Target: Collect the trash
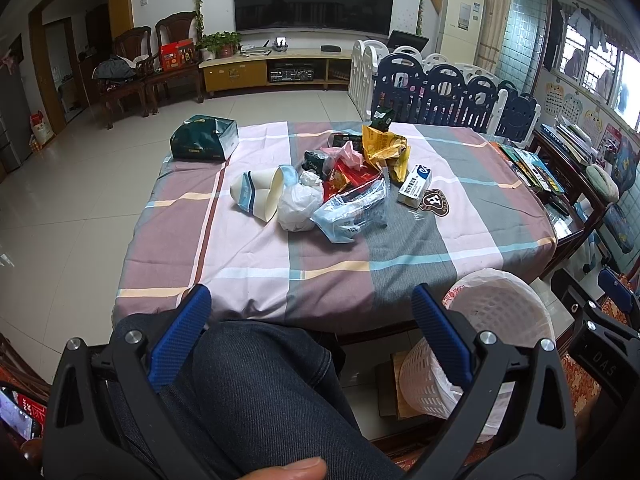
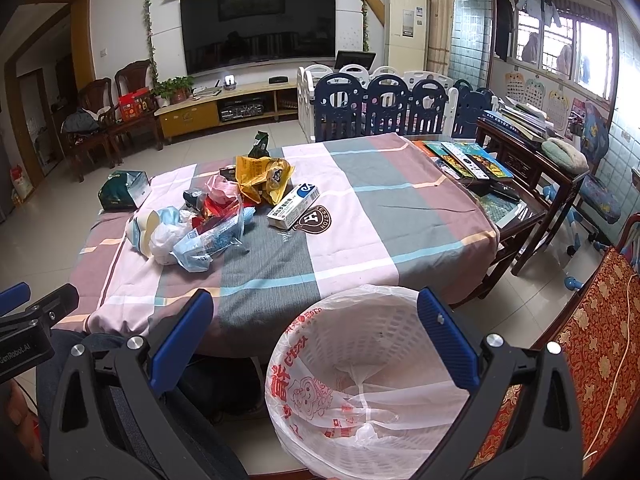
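While both grippers, left [image 1: 310, 312] and right [image 2: 314, 318], were held spread and empty, the trash [image 1: 340, 176] was seen heaped on the desk [image 1: 460, 220] at twelve o'clock, the bin [image 2: 360, 380] at six.

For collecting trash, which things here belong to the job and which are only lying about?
Belong to the job:
- paper cups
- white plastic bag
- yellow wrapper
- small white box
- lined white bin
- both open tools

Only lying about:
- books
- green tissue pack
- television
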`<state>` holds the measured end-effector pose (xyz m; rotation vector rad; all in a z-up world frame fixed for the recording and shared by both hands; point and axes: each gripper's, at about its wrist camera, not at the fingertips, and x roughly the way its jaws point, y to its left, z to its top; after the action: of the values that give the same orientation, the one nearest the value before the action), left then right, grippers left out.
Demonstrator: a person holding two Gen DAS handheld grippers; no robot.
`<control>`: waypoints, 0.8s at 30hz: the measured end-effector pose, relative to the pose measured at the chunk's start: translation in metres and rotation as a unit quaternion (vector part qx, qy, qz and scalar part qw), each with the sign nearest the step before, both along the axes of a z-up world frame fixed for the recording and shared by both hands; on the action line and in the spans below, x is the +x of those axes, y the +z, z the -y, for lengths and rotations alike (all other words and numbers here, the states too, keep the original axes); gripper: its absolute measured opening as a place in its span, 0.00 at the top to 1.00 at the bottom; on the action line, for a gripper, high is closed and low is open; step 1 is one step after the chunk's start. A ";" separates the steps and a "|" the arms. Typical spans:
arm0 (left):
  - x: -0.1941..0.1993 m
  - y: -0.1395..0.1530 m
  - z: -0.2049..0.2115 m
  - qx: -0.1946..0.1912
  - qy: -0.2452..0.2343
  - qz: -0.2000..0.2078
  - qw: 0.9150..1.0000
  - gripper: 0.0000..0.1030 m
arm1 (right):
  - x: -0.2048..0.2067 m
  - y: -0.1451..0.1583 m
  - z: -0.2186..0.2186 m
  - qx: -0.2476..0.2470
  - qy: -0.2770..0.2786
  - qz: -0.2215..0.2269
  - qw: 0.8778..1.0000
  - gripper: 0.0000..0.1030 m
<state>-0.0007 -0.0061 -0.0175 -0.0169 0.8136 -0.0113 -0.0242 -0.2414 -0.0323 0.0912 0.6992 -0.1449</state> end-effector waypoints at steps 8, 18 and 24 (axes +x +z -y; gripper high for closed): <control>0.001 0.001 0.000 0.000 0.000 0.000 1.000 0.03 | 0.000 0.000 0.000 0.000 0.000 0.000 1.000 0.03; 0.001 -0.001 0.000 0.001 0.000 -0.002 1.000 0.03 | 0.000 0.000 0.000 0.000 0.000 -0.001 1.000 0.03; 0.001 -0.004 -0.001 0.002 -0.001 -0.003 1.000 0.03 | 0.000 0.000 0.000 0.000 0.000 -0.001 1.000 0.03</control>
<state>0.0004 -0.0055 -0.0219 -0.0135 0.8193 -0.0112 -0.0240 -0.2417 -0.0322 0.0901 0.7014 -0.1443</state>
